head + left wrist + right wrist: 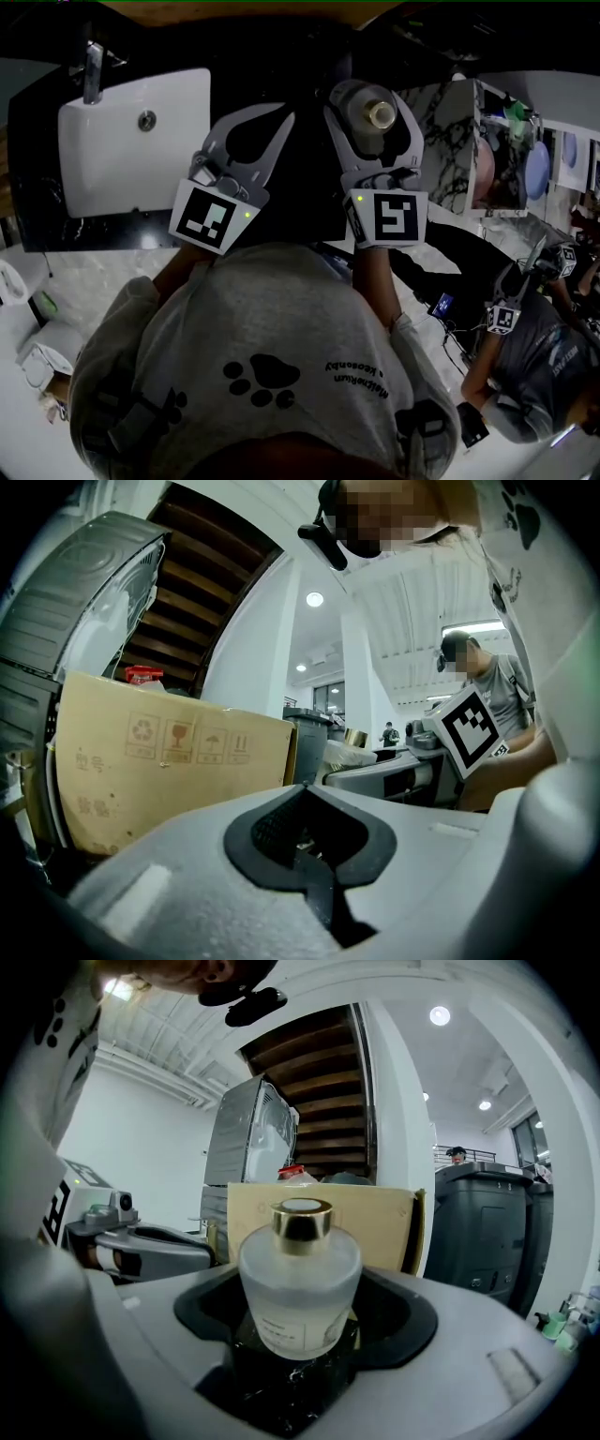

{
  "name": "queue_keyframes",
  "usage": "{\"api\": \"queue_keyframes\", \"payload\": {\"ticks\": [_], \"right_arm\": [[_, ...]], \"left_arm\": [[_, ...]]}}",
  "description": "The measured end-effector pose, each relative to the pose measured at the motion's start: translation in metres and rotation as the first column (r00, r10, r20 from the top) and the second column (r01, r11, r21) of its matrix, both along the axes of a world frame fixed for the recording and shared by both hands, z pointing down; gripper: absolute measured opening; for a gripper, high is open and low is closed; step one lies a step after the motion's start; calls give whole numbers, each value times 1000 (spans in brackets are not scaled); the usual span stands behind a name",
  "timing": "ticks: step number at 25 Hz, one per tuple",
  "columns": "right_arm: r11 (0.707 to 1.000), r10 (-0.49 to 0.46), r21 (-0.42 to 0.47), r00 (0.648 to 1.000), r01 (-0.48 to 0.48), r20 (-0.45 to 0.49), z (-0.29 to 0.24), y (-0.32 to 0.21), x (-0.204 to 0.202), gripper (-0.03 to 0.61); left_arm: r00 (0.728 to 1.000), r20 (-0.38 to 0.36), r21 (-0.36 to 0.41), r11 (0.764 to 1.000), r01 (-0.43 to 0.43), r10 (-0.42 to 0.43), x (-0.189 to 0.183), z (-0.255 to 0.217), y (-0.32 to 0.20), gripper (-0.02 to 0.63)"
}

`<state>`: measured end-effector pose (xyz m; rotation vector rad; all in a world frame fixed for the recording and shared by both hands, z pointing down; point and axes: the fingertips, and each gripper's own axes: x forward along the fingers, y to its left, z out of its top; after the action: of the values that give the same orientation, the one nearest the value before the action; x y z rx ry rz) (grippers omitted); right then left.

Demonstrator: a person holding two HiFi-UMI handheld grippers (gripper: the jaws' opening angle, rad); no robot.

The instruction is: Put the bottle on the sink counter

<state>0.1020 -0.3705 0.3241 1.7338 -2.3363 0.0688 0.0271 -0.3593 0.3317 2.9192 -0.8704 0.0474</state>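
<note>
Closest is the person's grey shirt with a black paw print (262, 375); both hands reach out in front of it.

The left gripper (286, 112) has its jaws closed tip to tip, with nothing between them; it is over the black tabletop (33, 178), just right of the white square sink (131, 178).

The right gripper (368, 97) has its jaws wide, and they clamp the round frosted glass bottle with a gold cap (364, 111) by its sides; the bottle stands upright in the jaws, over the right part of the tabletop and well right of the sink; I cannot tell if its bottom touches the tabletop.

A shiny metal tap (92, 73) stands at the far edge of the sink; a white block with dark veins (441, 131) is just past the right end of the tabletop.

Farther off a brown cardboard box (169, 761) leans near wooden stairs; another person in grey (534, 356) is off to the right.
</note>
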Motion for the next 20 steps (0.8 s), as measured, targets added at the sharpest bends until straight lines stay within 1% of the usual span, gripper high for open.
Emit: {"api": "queue_keyframes", "payload": {"ticks": [5,10,15,20], "right_arm": [[1000,14,-2,1000,-14,7,7,-25,1,331],[1000,15,0,1000,-15,-26,21,-44,8,331],[1000,6,-11,1000,-6,-6,26,-63,6,330],[1000,-15,-23,1000,15,-9,40,-79,8,331]], "left_arm": [[1000,12,-7,1000,-1,1,5,16,-18,2],[1000,7,-19,1000,18,-18,10,29,-36,2],[999,-4,-11,999,37,-37,19,36,-48,2],[999,9,-11,999,51,-51,24,46,-61,2]]}}
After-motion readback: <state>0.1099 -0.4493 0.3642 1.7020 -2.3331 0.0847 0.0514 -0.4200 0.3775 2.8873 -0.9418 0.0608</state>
